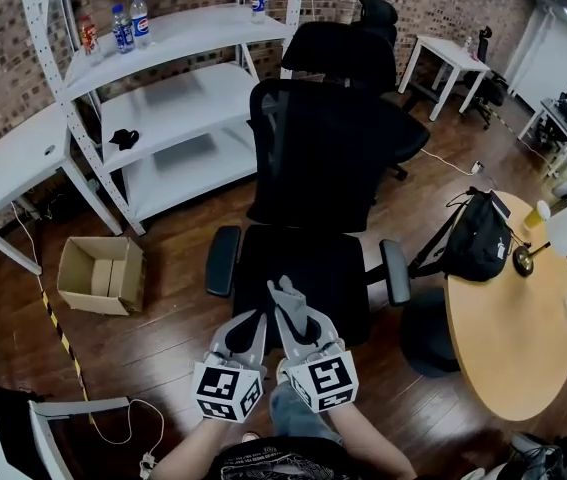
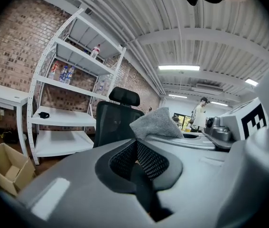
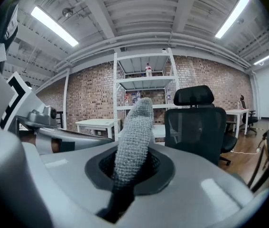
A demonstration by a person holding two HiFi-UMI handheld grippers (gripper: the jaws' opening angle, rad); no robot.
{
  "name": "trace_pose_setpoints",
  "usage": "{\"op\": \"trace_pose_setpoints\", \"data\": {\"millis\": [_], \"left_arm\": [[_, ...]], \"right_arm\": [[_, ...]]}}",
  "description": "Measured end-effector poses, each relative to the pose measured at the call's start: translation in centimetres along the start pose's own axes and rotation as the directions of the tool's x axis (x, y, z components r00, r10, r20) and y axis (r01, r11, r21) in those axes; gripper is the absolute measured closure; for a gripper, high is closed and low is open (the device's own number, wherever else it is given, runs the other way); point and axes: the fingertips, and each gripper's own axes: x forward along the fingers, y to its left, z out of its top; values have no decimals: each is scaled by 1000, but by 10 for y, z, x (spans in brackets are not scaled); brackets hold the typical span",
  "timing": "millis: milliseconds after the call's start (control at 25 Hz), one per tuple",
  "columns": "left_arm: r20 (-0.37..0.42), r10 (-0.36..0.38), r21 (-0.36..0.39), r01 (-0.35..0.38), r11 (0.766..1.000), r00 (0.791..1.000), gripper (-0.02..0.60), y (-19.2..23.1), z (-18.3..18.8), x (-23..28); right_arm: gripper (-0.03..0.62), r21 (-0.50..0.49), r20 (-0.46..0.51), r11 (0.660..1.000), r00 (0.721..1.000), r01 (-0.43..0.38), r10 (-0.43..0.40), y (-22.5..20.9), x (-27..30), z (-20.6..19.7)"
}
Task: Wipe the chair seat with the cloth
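A black mesh office chair stands in the middle of the head view, its seat (image 1: 328, 268) just ahead of both grippers and its backrest (image 1: 323, 158) upright behind. My right gripper (image 1: 289, 302) is shut on a grey cloth (image 1: 284, 291), whose end sticks up past the fingertips above the seat's front edge. In the right gripper view the cloth (image 3: 134, 134) stands up between the jaws. My left gripper (image 1: 255, 320) is beside it on the left, shut with nothing in it. From the left gripper view, the cloth (image 2: 157, 123) shows to the right and the chair (image 2: 113, 122) ahead.
White shelving (image 1: 173, 98) with bottles stands behind the chair, with a white table (image 1: 18, 163) to its left. An open cardboard box (image 1: 101, 275) sits on the floor at left. On the right, a round wooden table (image 1: 518, 338) holds a black bag (image 1: 478, 240). A second chair (image 1: 348, 53) stands further back.
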Motion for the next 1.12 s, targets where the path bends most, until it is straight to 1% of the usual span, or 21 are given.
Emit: {"op": "trace_pose_setpoints", "data": {"millis": [200, 360, 560, 760, 880, 1000, 1120], "left_arm": [[-11, 41, -29, -41, 999, 999, 577, 25, -9, 65], [-17, 71, -66, -72, 995, 997, 577, 44, -20, 112], [-36, 102, -74, -104, 992, 994, 577, 69, -41, 165], [-75, 147, -119, -155, 981, 986, 577, 98, -67, 212], [-98, 174, -150, -188, 971, 980, 577, 121, -84, 236], [-128, 197, -169, -217, 961, 972, 577, 138, -104, 248], [-157, 202, -176, -228, 958, 967, 577, 148, -122, 254]], "right_arm": [[580, 3, -30, 1000, 999, -27, 27, -49, 55, -17], [580, -12, -71, 999, 996, -50, 49, -88, 95, -41], [580, -37, -134, 995, 987, -90, 84, -125, 150, -77], [580, -36, -207, 986, 967, -161, 151, -150, 202, -119], [580, -59, -243, 978, 953, -199, 179, -165, 232, -147], [580, -76, -274, 971, 941, -225, 197, -175, 256, -174], [580, -92, -309, 966, 929, -240, 201, -187, 280, -205]]}}
